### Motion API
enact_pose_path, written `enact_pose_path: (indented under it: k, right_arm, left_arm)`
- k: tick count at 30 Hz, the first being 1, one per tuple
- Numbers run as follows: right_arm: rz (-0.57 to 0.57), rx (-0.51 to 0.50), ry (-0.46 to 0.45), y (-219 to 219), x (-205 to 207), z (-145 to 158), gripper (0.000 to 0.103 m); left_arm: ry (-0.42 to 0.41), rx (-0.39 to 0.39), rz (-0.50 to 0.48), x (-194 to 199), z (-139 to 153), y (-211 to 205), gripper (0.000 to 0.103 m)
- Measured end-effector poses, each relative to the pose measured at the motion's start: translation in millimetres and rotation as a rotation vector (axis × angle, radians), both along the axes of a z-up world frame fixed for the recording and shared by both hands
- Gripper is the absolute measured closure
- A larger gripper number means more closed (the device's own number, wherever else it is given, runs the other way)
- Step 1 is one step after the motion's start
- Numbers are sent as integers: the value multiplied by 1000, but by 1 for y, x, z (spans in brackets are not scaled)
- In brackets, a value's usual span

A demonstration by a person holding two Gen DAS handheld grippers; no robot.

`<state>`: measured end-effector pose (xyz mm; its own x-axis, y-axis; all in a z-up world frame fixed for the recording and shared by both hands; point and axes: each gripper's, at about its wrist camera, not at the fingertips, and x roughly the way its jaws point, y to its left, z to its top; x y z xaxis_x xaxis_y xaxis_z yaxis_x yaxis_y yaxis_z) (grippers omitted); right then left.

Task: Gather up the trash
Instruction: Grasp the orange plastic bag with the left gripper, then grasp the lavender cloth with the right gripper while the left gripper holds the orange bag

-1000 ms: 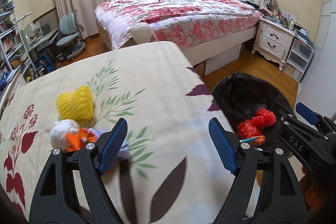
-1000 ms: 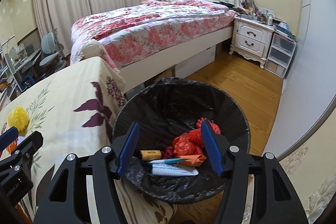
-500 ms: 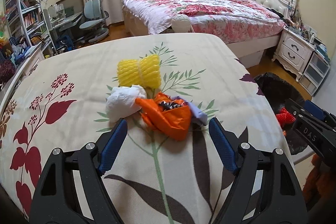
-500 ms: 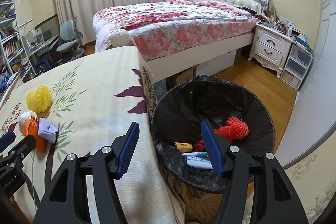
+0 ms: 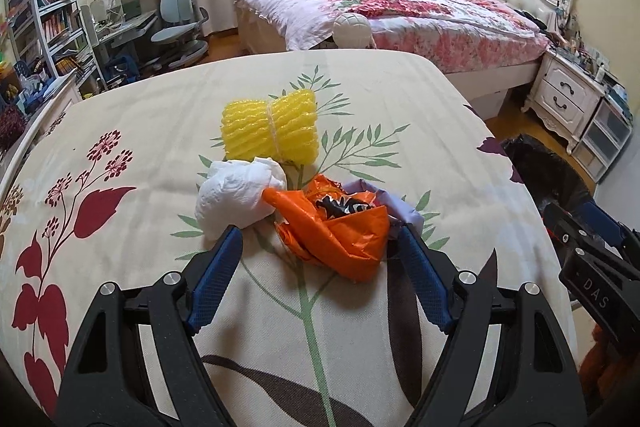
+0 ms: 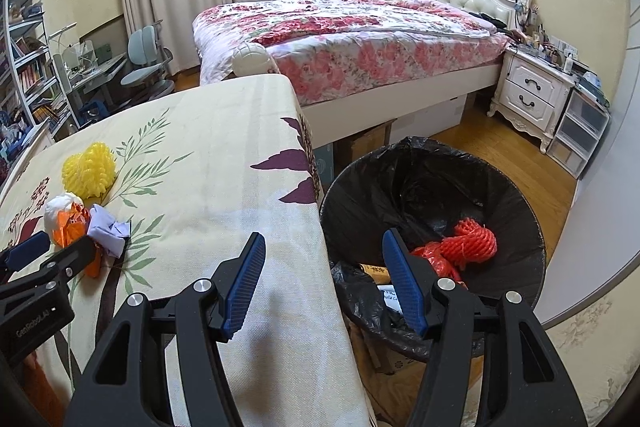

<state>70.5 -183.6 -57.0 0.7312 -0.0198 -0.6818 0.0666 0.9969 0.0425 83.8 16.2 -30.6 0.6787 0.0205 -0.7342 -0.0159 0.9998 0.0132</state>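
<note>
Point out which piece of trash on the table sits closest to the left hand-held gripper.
The crumpled orange wrapper, lying right between the open left hand-held gripper tips; the white wad sits leftward, the yellow foam net farther back.

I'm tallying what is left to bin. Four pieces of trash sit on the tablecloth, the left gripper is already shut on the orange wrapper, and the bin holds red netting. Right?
Not quite. The left gripper is open: in the left wrist view its jaws stand either side of the orange wrapper without pressing it. The rest holds: four pieces on the tablecloth, red netting in the bin.
</note>
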Motion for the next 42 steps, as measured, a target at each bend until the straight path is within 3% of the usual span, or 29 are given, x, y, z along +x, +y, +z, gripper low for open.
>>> enact_pose_path:
  k: [2,4,6,10,23,42]
  right_arm:
    - [0,1,0,0,0,0,43]
    - [1,2,1,0,0,0,43]
    - [2,1,1,1,1,0,43]
    - [9,3,1,4,1,0,43]
    - [87,-12,-7,34,-5,6,43]
    - [306,4,6,118,-4,13,39]
  left_arm:
    - [6,0,1,2,-3,0,28]
    - [20,-2,-7,3,-6,-1,42]
    - [30,-8,-20,2,-9,-2,49]
    - [15,-11,-43,-3,-7,-3,54]
    - [12,-12,-57,-32,-6,12,55]
    - [-19,1,72,-57,2,89,55]
